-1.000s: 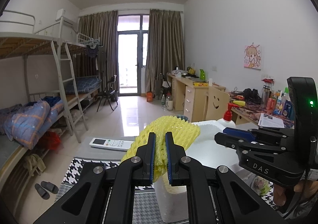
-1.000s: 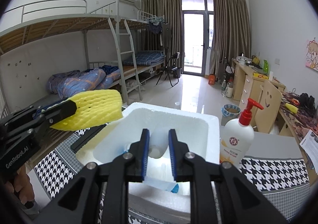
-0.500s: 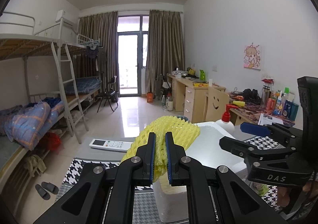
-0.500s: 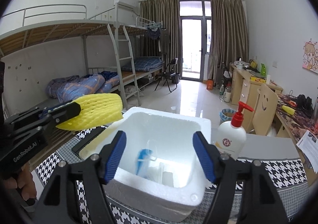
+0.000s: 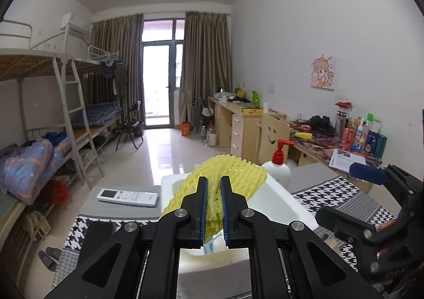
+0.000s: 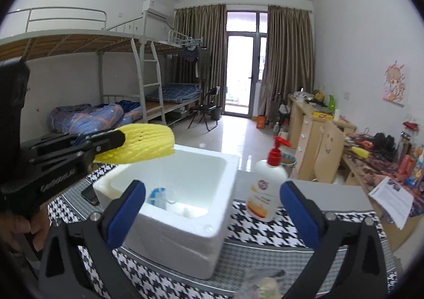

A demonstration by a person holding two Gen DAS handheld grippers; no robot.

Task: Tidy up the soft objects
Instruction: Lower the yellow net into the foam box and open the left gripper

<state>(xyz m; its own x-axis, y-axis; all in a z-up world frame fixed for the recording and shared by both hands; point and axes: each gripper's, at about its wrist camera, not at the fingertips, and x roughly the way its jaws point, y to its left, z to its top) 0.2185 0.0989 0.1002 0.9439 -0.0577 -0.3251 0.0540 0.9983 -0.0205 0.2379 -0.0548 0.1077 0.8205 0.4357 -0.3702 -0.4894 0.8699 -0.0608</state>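
Having just swung my right gripper [image 6: 212, 209] wide and empty, its item apparently dropped into the foam box [image 6: 185, 235], I keep the left gripper [image 5: 213, 209] clamping yellow foam netting [image 5: 233, 174] at twelve o'clock, next in.

Dorm bunk beds [image 6: 111, 102], curtained balcony door [image 5: 159, 87]

Raised lettering on side of left hand-held gripper [image 6: 116, 140], seen from right wrist view, blurred; looks like "GenRobot.AI", not sure. Round logo + label print on pump bottle [image 6: 266, 187]: too small to read. Printed sheet [image 6: 392, 198] at bench edge: text illegible. Remote [image 5: 127, 197] screen, buttons: unreadable.
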